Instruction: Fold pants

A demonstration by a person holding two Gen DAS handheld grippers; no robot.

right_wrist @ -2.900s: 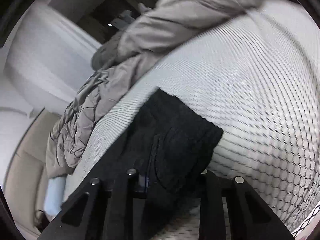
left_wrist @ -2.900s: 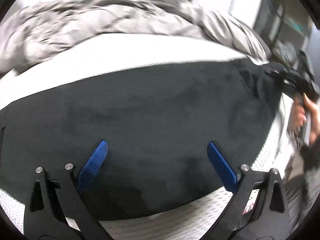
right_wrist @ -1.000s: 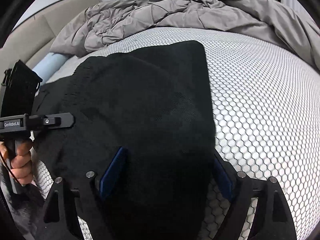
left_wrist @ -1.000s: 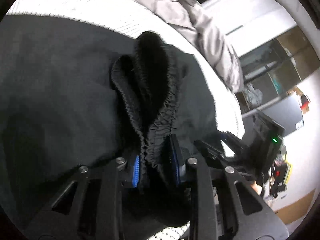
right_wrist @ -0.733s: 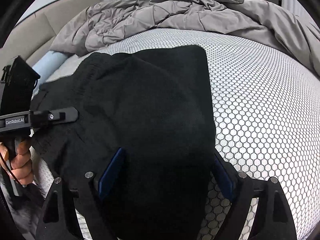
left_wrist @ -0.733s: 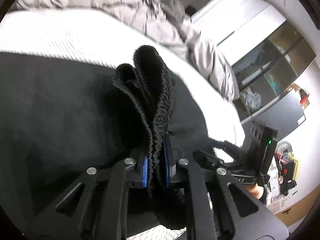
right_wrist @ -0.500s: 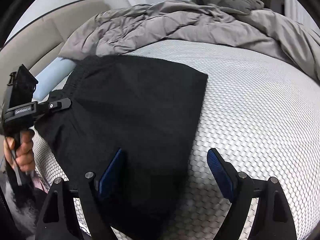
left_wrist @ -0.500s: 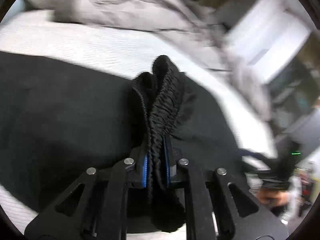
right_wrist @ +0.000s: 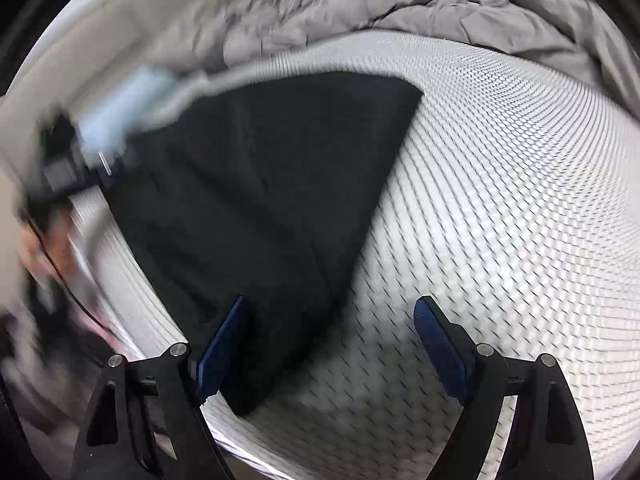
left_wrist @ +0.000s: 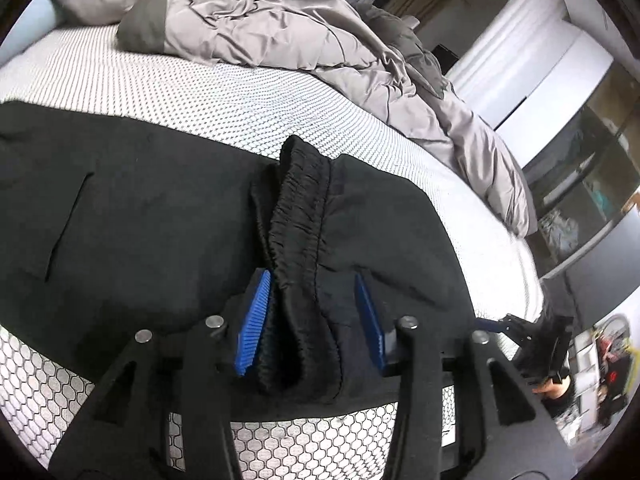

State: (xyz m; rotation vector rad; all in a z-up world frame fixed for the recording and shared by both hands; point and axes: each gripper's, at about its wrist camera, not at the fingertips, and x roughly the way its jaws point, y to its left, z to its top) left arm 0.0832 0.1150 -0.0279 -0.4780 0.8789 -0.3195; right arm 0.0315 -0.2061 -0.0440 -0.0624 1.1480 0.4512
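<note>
The folded black fabric pants [left_wrist: 168,216] lay on the white honeycomb-patterned mattress [right_wrist: 500,184] — their bunched elastic waistband [left_wrist: 298,216] between the left gripper [left_wrist: 310,314], whose jaws had just been opening off it; the right gripper [right_wrist: 332,340] hung wide over the pants' edge — empty.

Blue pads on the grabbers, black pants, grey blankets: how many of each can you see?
Blue pads: 4, two on each gripper
Black pants: 1
Grey blankets: 1
Total: 6

Right wrist view smeared by motion blur, left gripper [right_wrist: 60,168] and hand [right_wrist: 36,248] unreadable there, pants [left_wrist: 140,220] cut off at left edge, shelf contents [left_wrist: 592,200] indistinct
</note>
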